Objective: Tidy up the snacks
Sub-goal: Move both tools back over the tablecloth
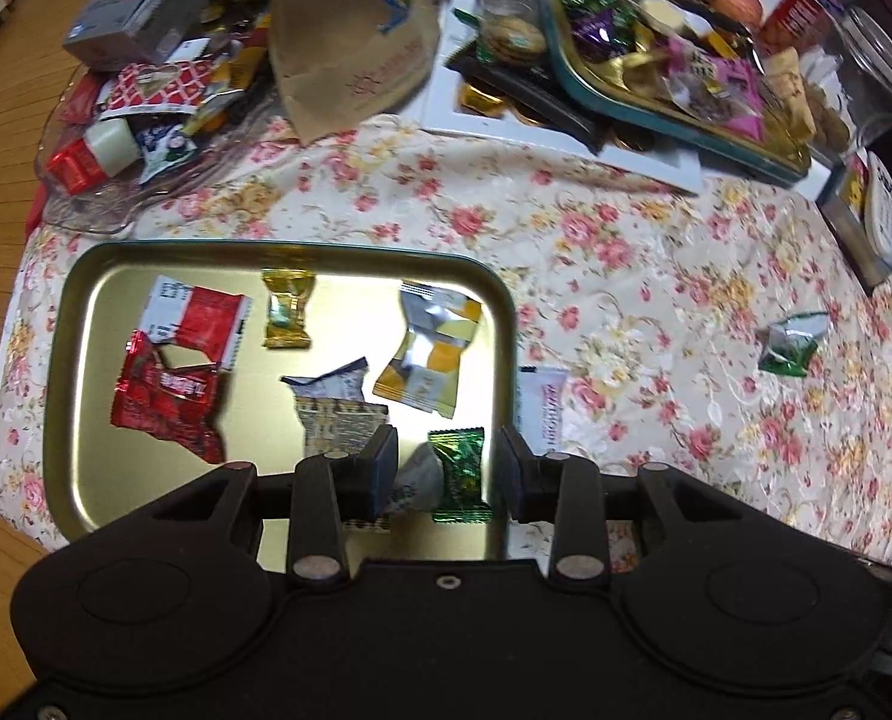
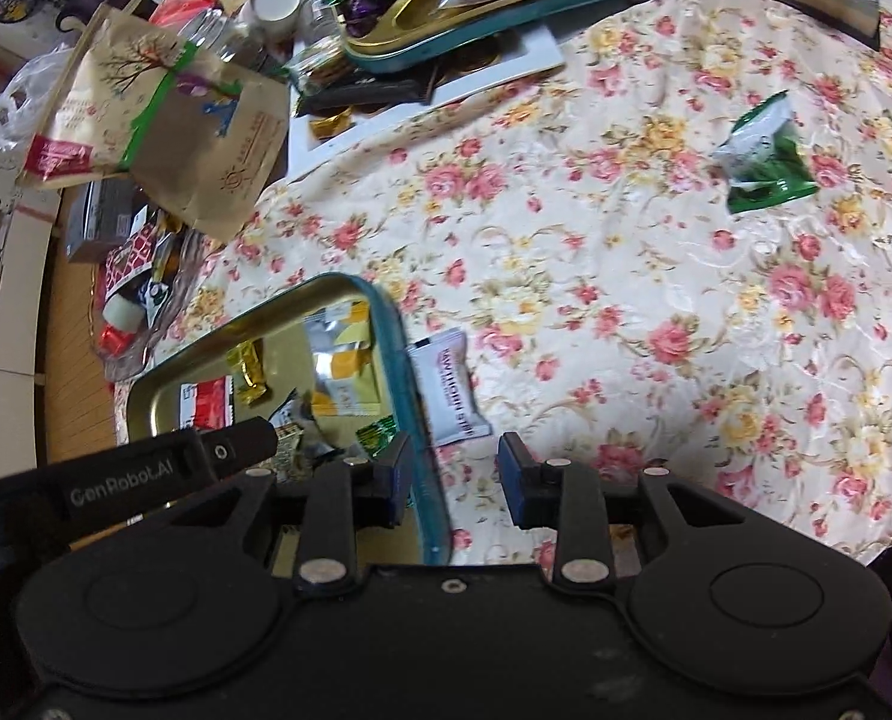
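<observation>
A floral cloth covered the surface (image 1: 625,276), crowded along the top of both frames with bags, jars and a full snack tray. At lower left of the left wrist view sat a gold tin tray (image 1: 68,372), serving as the collecting place: several wrapped snacks already lay inside it. The left hand-held gripper (image 1: 446,468) hung released above the tray's near right corner, a green candy (image 1: 460,474) lying between its fingers, seemingly just dropped. Two pieces were left outside: a white sachet (image 2: 451,390) touching the tray's outer rim, and a green packet (image 2: 766,156) at upper right. The right hand-held gripper (image 2: 454,471) was released, empty, close to the sachet, likely its next pick.
</observation>
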Motion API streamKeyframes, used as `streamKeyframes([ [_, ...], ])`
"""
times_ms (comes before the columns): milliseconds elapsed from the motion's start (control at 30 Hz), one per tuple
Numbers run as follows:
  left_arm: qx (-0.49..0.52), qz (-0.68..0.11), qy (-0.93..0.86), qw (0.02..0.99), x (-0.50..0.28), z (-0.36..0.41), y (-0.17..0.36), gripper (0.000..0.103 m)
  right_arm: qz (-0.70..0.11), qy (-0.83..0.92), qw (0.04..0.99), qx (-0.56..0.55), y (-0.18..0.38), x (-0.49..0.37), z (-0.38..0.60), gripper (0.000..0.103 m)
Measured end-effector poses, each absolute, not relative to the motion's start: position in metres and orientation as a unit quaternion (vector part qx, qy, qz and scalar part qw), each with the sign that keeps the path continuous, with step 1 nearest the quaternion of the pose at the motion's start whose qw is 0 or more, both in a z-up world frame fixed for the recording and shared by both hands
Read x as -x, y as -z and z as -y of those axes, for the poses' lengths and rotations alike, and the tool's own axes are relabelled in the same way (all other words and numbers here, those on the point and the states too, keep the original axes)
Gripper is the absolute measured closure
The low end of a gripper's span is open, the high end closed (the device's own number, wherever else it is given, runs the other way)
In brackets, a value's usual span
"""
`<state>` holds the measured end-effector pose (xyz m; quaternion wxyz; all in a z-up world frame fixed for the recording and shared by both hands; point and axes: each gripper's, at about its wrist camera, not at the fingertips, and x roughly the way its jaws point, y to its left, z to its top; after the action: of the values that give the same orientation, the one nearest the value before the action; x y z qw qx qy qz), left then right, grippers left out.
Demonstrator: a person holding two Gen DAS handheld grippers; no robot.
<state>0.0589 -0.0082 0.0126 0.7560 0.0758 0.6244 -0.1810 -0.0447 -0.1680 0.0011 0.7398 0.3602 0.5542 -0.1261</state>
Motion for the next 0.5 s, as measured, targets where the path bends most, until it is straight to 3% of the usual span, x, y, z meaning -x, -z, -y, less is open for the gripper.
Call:
streamKeyframes([
  [500, -0.100, -0.631, 0.214, 0.739, -0.039, 0.056, 0.001, 0.059, -0.533, 0.165, 0.735, -0.384, -0.004, 0.072, 0.212, 0.067],
])
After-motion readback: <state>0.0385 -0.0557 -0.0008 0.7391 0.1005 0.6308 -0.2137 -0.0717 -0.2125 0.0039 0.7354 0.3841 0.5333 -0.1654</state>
